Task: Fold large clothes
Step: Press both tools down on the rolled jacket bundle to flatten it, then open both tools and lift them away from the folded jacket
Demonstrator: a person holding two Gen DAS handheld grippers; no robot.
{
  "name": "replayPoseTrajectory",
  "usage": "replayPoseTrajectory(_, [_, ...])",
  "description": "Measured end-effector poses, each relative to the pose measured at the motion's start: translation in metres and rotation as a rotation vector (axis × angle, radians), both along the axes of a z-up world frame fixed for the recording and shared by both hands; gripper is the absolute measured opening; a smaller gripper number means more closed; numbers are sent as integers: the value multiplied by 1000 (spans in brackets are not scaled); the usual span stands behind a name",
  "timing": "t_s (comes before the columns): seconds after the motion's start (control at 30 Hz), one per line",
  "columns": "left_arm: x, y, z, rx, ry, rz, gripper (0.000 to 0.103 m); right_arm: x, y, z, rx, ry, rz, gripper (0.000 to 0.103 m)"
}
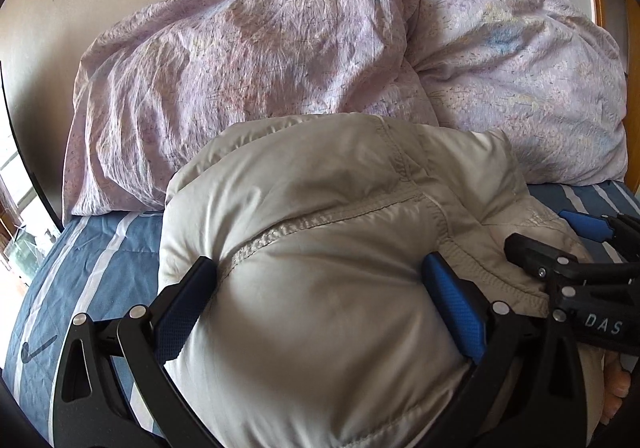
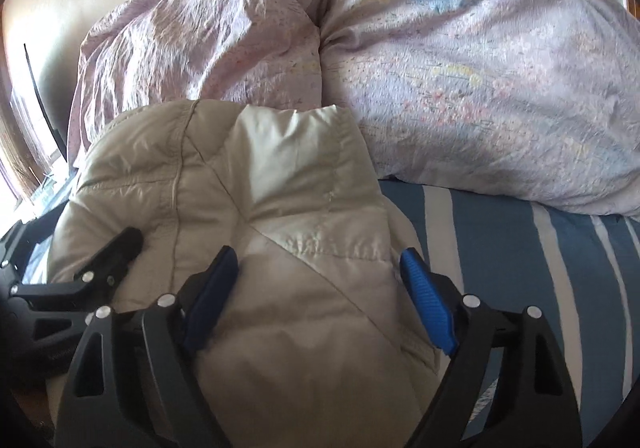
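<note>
Holding puffy jacket on the bed, both grippers low

We've got the beige padded jacket [image 1: 320,248] bundled on the blue striped sheet [image 1: 92,260], just in front of the lilac duvet [image 1: 260,59]. Left gripper [image 1: 320,296] angles down; its blue pads dent the padding on both sides, so it's clamped on the jacket. Right gripper [image 2: 320,288] sits just beside it, also angled down. Its jaws are spread wide over the jacket's right edge, right pad clear of fabric. Fingers [image 1: 618,388] show at the left view's lower right.
</note>
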State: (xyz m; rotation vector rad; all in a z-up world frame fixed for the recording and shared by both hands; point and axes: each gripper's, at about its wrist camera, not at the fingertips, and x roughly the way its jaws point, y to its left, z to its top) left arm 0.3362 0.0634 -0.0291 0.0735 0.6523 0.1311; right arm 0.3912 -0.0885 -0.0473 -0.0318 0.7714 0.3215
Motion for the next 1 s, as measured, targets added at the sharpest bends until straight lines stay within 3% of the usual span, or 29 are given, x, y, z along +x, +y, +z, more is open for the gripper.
replayPoseTrajectory(0.3, [-3, 0, 2, -1, -18, 1, 102, 7, -6, -18, 19, 21, -15, 94])
replayPoseTrajectory(0.5, [-27, 15, 20, -79, -50, -21, 102, -21, -33, 9, 72, -8, -69, 98])
replayPoseTrajectory(0.67, [-57, 17, 33, -60, -102, -18, 102, -54, -47, 32, 8, -94, -116, 101])
replayPoseTrajectory(0.83, [-80, 9, 37, -10, -74, -8, 102, -74, -62, 45, 37, -101, -137, 101])
replayPoseTrajectory(1.0, [-103, 3, 43, -38, -54, -23, 102, -98, -69, 53, 31, -99, -145, 101])
